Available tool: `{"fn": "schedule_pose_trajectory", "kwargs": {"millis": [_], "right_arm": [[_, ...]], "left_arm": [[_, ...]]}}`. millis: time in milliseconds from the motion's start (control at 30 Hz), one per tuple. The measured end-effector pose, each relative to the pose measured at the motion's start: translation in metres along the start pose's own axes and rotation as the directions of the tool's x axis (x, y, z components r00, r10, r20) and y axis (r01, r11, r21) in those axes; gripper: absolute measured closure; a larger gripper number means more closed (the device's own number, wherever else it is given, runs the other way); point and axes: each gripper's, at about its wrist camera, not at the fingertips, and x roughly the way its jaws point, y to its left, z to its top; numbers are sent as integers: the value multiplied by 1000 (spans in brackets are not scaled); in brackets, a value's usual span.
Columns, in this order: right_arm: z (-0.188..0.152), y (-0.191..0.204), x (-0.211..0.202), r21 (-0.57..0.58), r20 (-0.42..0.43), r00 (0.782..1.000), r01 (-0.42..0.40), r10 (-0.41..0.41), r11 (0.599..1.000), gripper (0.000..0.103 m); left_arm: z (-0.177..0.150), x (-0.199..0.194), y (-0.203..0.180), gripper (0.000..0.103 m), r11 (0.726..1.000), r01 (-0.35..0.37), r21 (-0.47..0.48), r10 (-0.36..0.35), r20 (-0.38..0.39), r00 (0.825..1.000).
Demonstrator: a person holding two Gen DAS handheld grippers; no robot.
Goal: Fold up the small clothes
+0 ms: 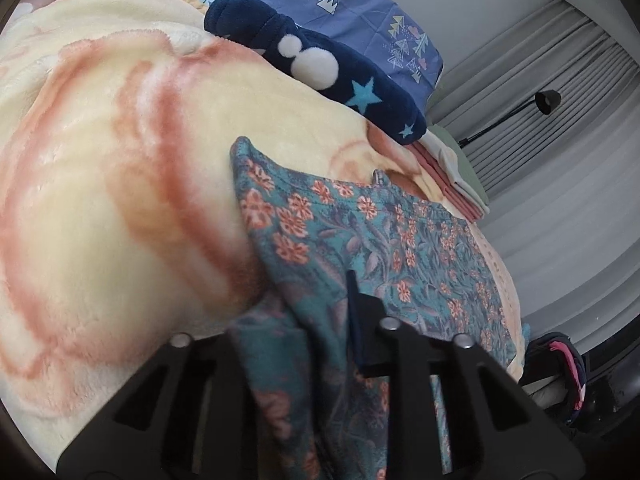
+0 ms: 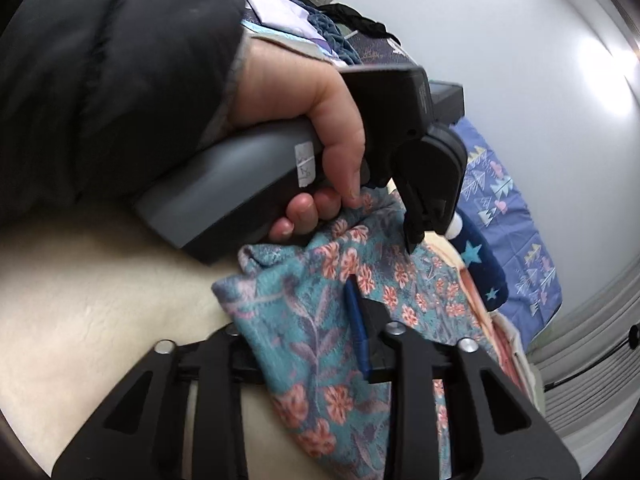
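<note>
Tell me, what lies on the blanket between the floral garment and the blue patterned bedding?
In the left wrist view, a navy plush item with stars lies between the floral garment and the blue patterned bedding.

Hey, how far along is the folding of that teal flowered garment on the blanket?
Done: little that shows; a pink and white folded stack lies at the blanket's far edge. In hand: the left gripper and right gripper each pinch the teal floral garment, partly lifted and bunched near the person's hand. Left: laying it flat, making the folds, then the navy star garment behind.
</note>
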Motion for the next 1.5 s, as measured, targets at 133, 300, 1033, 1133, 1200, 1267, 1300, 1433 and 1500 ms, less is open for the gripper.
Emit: {"fn": "schedule_pose_trajectory", "kwargs": {"millis": [133,300,1033,1133,1200,1267,1300,1433,1500], "right_arm": [[-1,-19,-11,81,38,999,-32,29,996,90],[0,-41,-23,190,66,996,-74,63,979,91],[-42,-130,-71,516,190,980,-147,55,844,91],[-55,-146,-76,560,205,978,-158,48,813,91],[-66,-157,-80,586,214,976,-161,40,794,91],[-76,-168,-83,613,217,976,-165,37,773,91],[-83,-174,-83,629,218,975,-170,38,759,91],[-110,-199,-79,698,220,974,-200,60,687,91],[-123,-208,-76,727,218,974,-208,67,654,91]], "left_arm": [[-2,-4,-7,91,1000,-24,18,24,21,999],[4,-11,-22,91,999,-28,36,26,46,999],[25,-6,-129,91,976,-133,173,123,64,990],[27,2,-151,91,968,-154,196,144,68,987],[27,7,-163,91,964,-166,206,155,70,985],[27,15,-175,91,958,-188,218,176,73,982],[27,19,-182,91,953,-204,223,192,72,979],[25,37,-203,91,928,-275,252,266,67,962],[24,49,-215,91,909,-317,270,313,60,948]]}}
